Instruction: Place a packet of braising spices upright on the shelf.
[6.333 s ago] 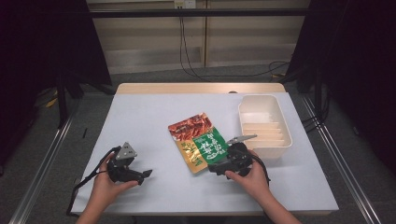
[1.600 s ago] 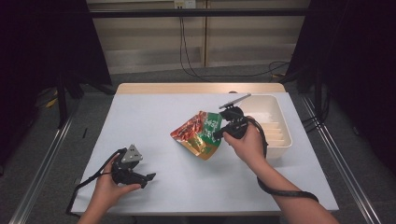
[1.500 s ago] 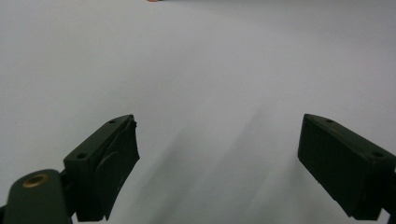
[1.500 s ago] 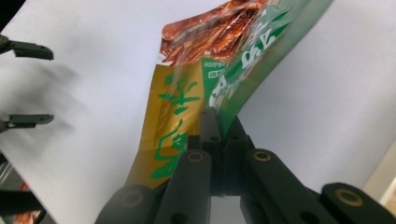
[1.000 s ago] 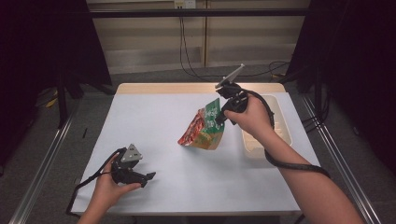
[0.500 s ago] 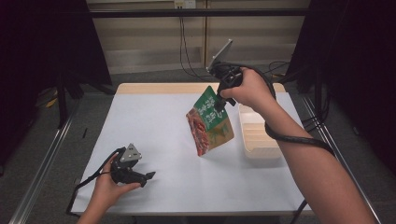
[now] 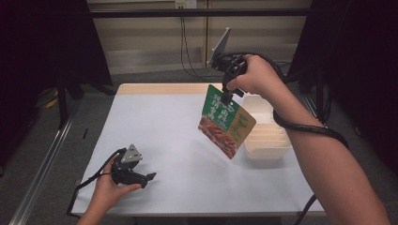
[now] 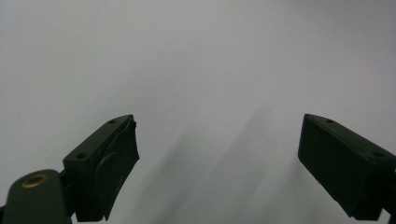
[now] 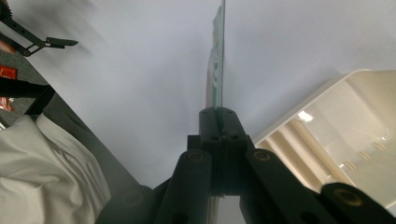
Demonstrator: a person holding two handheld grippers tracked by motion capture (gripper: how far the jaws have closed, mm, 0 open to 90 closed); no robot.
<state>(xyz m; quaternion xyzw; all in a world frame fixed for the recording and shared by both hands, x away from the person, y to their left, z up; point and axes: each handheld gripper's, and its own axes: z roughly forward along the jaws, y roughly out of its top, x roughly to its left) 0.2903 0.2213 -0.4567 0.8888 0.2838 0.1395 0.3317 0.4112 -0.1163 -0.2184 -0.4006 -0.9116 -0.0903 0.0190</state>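
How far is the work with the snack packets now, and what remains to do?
Done: the right claw has pinched the packets by their top edge and lifted them clear of the table. In hand: they hang in the air beside the white tray, not yet in it. Left: probably lowering them into the tray and letting go. The left claw rests open on the table.

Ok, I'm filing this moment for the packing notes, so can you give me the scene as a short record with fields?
held item: snack packet, green and red, hanging in the air by its top edge
right gripper: shut on the packet, raised above the table
left gripper: open, nothing between its jaws, low over the table near the front
tray: cream, ribbed inside, on the table's right side, just behind the packet
table: white top
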